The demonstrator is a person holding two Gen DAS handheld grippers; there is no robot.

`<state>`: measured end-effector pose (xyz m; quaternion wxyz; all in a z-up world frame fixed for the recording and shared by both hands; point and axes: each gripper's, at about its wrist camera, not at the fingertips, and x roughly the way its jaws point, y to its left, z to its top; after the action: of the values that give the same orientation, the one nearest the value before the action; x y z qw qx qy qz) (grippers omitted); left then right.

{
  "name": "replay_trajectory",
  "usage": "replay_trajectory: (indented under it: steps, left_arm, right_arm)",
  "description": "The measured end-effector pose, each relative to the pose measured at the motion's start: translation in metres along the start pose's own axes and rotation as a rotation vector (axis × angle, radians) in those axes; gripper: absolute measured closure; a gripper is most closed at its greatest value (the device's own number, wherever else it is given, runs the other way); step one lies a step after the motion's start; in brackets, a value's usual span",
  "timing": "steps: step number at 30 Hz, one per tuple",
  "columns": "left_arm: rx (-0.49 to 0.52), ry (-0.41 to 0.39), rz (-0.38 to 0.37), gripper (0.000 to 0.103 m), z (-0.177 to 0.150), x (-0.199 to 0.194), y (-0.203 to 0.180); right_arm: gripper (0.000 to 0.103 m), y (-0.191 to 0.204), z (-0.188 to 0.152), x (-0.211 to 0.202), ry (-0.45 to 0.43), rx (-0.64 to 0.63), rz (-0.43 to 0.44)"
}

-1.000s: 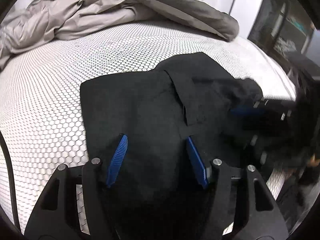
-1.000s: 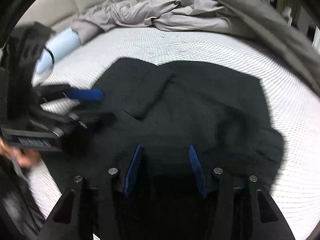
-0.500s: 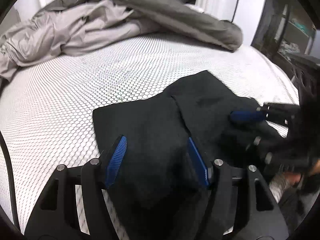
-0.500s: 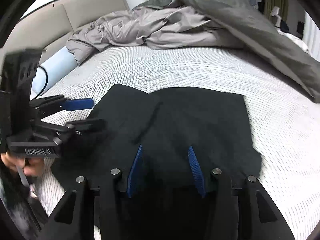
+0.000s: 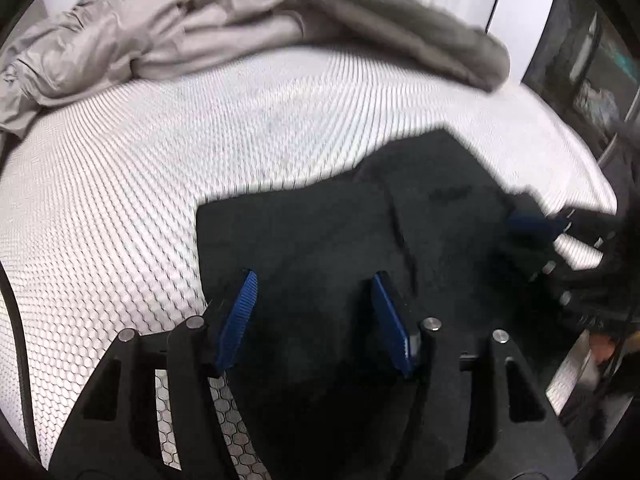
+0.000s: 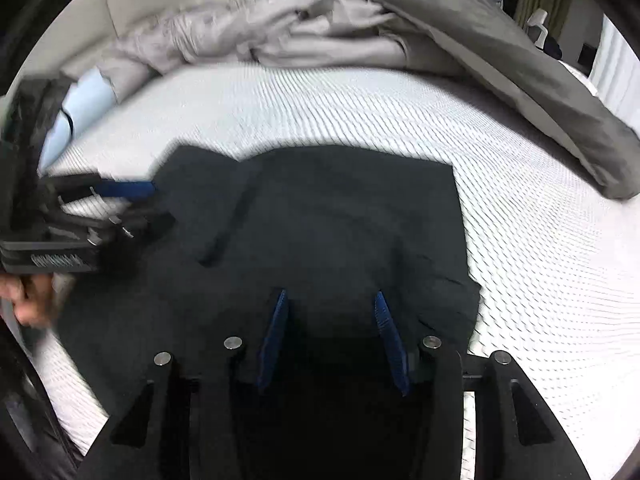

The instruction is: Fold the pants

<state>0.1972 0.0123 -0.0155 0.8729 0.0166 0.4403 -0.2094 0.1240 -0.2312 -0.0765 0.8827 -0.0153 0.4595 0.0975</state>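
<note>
Black pants (image 5: 320,232) lie folded into a flat, roughly square pile on the white mattress (image 5: 140,168). My left gripper (image 5: 314,276) hovers over the pile's near left part; its jaws are closing, and its blue pads do not press on the cloth. In the right wrist view the pants (image 6: 340,208) fill the middle, and my right gripper (image 6: 330,294) hangs open above their near edge. Each gripper shows in the other's view: the right gripper (image 5: 532,240) over the pile's right side, the left gripper (image 6: 148,206) over its left corner. The images are motion-blurred.
A crumpled grey duvet (image 5: 200,32) is heaped along the far side of the bed and runs down the right side (image 6: 540,92). A light blue pillow (image 6: 80,108) lies at the far left. Dark shelving (image 5: 592,60) stands beyond the bed's right edge. A hand (image 6: 28,300) holds the left gripper.
Both grippers have risen and drawn back from the pants, so more of the mattress and duvet shows. The pile now lies flatter and squarer on the bed.
</note>
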Motion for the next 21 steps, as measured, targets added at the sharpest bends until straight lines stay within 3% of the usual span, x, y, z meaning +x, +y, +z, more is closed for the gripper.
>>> replay_trajectory:
  steps: [3,7,12,15,19,21]
  left_arm:
    - [-0.061,-0.031,-0.022,0.046,0.009,0.003,0.004]
    - [-0.121,0.056,-0.005,0.046,0.001,0.043,0.017]
    - [-0.096,0.046,-0.019,0.045,-0.010,0.033,0.019]
    - [-0.089,0.045,-0.019,0.045,-0.014,0.031,0.018]
    - [-0.105,0.069,0.035,0.046,-0.019,0.014,0.010]
    - [-0.063,0.028,0.051,0.045,-0.021,-0.006,0.002]
  right_arm:
    - [0.056,0.002,0.018,0.014,-0.005,0.058,0.020]
    - [0.057,0.006,0.027,0.052,0.097,0.077,0.033]
    - [0.057,-0.011,0.014,0.029,0.089,-0.014,-0.105]
    - [0.058,-0.028,0.008,0.014,0.062,0.018,-0.051]
    - [0.058,-0.023,0.008,-0.002,0.011,0.027,-0.058]
    - [0.057,-0.014,0.005,-0.010,-0.016,0.014,-0.012]
